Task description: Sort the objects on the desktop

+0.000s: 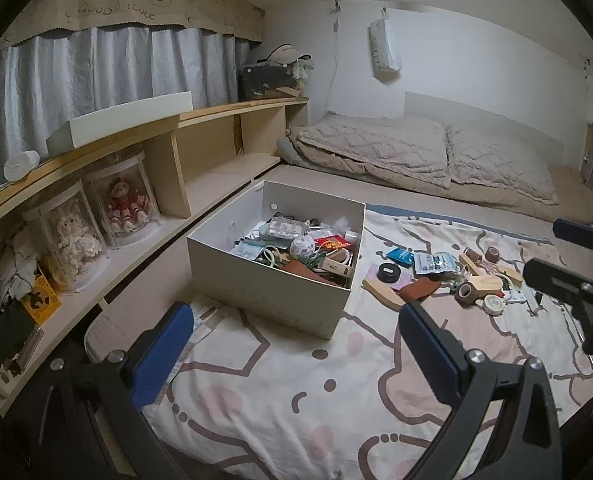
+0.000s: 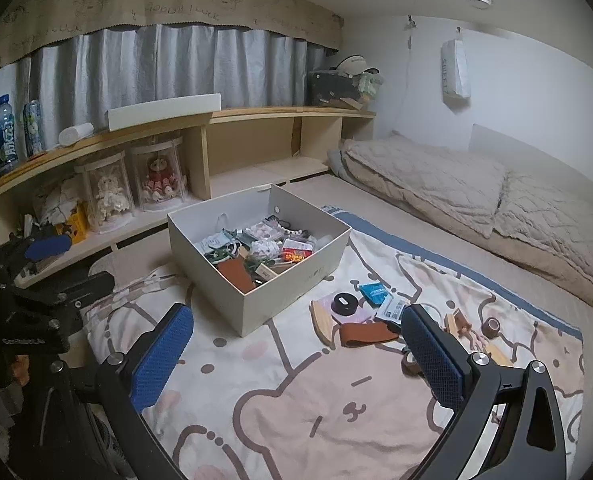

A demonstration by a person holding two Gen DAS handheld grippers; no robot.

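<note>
A white cardboard box (image 1: 256,292) (image 2: 216,280) sits on the cartoon-print blanket, part filled with small items. To its right lies a loose pile: a black tape roll (image 1: 390,272) (image 2: 344,304), a brown pouch (image 1: 418,290) (image 2: 366,334), a blue packet (image 1: 400,257) (image 2: 374,292), wooden pieces (image 1: 486,282) and brown tape rolls (image 1: 467,292) (image 2: 491,326). My left gripper (image 1: 296,328) is open and empty, held above the blanket in front of the box. My right gripper (image 2: 296,330) is open and empty, just near of the pile; it also shows at the right edge of the left wrist view (image 1: 576,264).
A wooden shelf unit (image 1: 200,184) (image 2: 256,148) runs along the left with doll cases (image 1: 124,204) (image 2: 158,184), bottles (image 2: 6,136) and a white lid (image 1: 120,124). Folded beige quilts (image 1: 416,156) (image 2: 476,196) lie at the far end of the bed.
</note>
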